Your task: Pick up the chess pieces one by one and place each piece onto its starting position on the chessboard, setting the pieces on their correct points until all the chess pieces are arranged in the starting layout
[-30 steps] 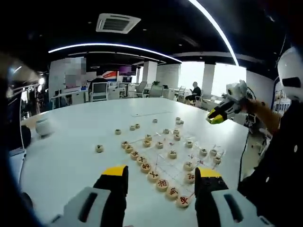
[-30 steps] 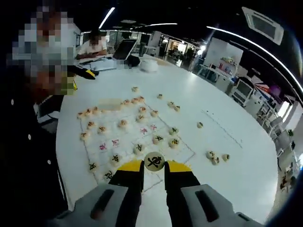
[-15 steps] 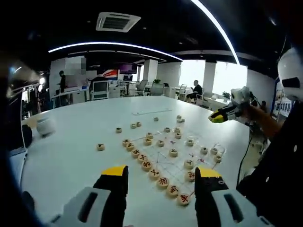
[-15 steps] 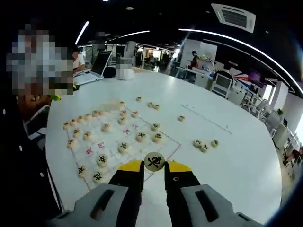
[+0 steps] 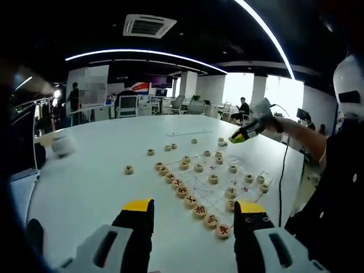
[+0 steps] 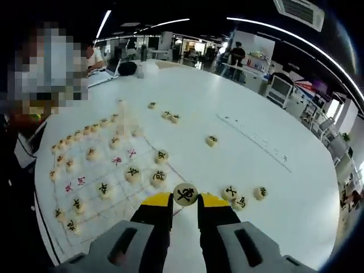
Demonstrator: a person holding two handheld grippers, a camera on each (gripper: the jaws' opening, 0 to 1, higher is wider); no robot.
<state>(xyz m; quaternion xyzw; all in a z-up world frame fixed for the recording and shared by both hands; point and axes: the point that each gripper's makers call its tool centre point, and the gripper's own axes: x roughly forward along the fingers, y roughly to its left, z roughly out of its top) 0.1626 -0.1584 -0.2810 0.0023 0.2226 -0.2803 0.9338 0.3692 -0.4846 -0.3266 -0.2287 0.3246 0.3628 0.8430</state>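
Observation:
A round wooden chess piece (image 6: 185, 194) with a black character is clamped between the yellow-tipped jaws of my right gripper (image 6: 185, 200), held above the white table. Below it lies the chessboard sheet (image 6: 114, 173) with red and black lines and many pieces on it. Three loose pieces (image 6: 242, 197) lie just right of the held one. My left gripper (image 5: 193, 211) is open and holds nothing, low over the table near a row of red-lettered pieces (image 5: 190, 199). The right gripper (image 5: 243, 134) also shows far across the board in the left gripper view, on a person's outstretched arm.
Loose pieces lie off the board: one (image 5: 129, 169) at the left and a few (image 5: 169, 147) farther back. A white bowl-like object (image 5: 62, 145) sits near the table's far left edge. A laptop and a seated person (image 6: 94, 60) are at the far end. Office desks and chairs stand beyond.
My right gripper, still carrying its piece, has swung over the board's far side toward the three loose pieces. The left gripper has barely shifted.

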